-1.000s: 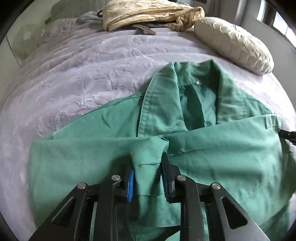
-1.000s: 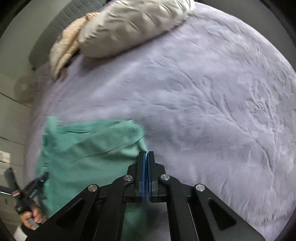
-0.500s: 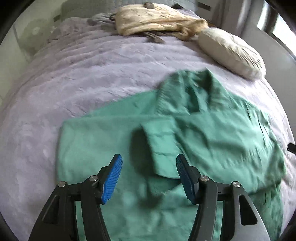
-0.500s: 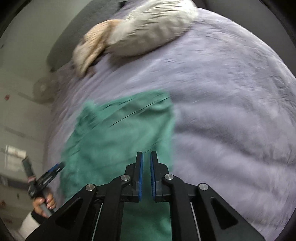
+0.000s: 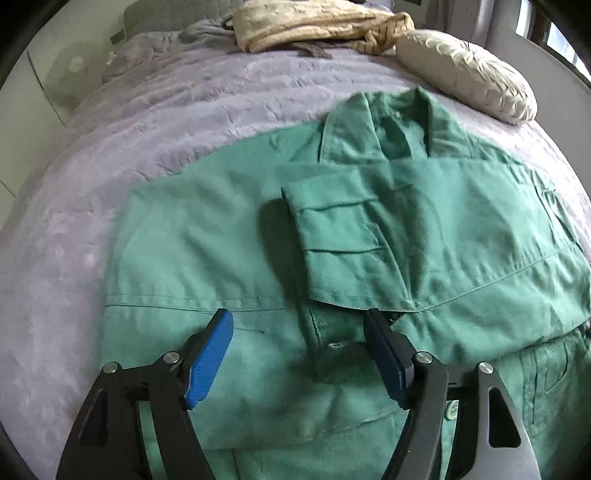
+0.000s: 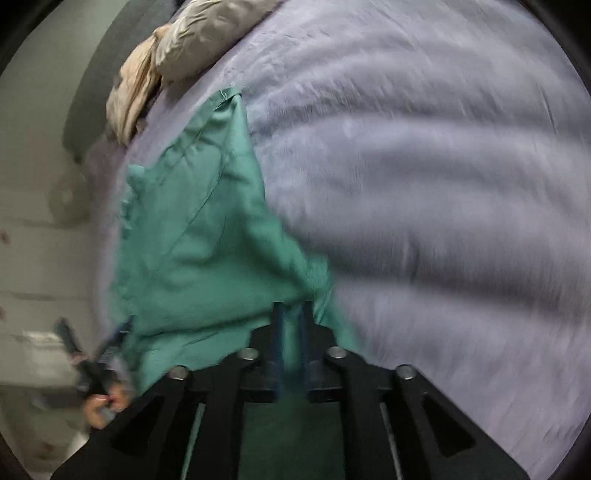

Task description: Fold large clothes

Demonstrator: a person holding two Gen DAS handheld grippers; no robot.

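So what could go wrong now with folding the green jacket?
1. The folded sleeve only lies loose on the green jacket. The left gripper is opening just above it, and a finger could catch the cuff and flip it back.
2. The right gripper is opening over the jacket's edge in a blurred view, so it might grab too little cloth or some of the purple blanket too.
3. A crooked pull could wrinkle the fold.

I look across a bed under a lilac plush cover (image 5: 221, 110), a cream pillow (image 5: 469, 74) and crumpled beige bedding (image 5: 314, 22) by the grey headboard (image 5: 147, 14); daylight enters a window (image 5: 557, 40) at right
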